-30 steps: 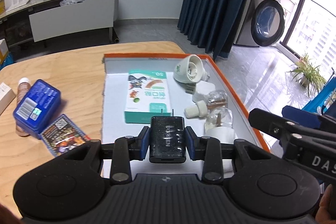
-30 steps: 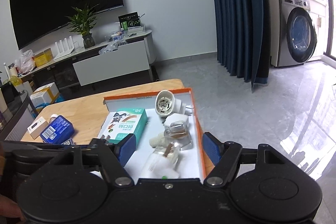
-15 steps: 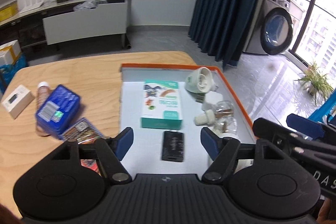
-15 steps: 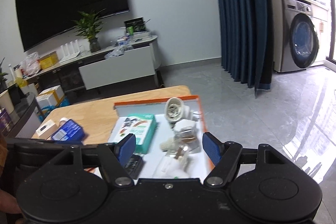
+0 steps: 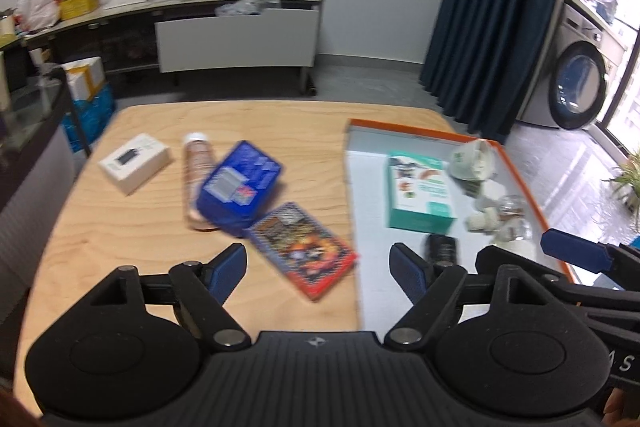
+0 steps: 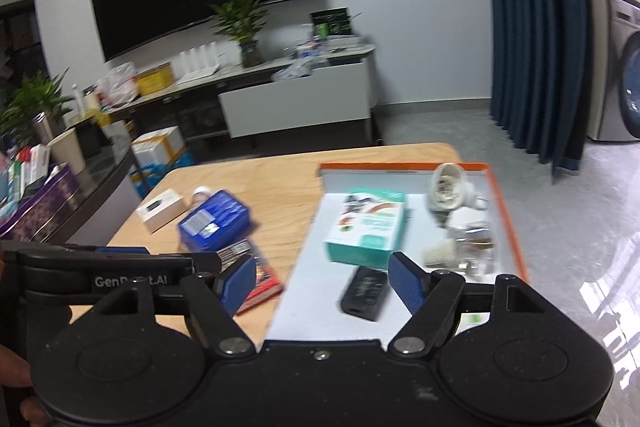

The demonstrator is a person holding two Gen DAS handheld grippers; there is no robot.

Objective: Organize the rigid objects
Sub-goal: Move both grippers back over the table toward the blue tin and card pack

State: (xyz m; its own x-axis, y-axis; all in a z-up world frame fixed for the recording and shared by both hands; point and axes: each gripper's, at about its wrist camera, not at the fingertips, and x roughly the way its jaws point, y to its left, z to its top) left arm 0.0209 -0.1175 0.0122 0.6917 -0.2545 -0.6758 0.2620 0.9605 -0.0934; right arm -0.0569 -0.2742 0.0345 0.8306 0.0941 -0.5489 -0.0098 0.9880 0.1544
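With fingers [image 5: 224, 269] spread, both grippers hover level above the table [image 5: 132, 227].

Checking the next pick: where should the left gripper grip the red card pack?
Across the short width of the red card pack, from above with the left gripper turned to its diagonal. It lies flat on the table, its far corner beside the blue box, so grip the near half.
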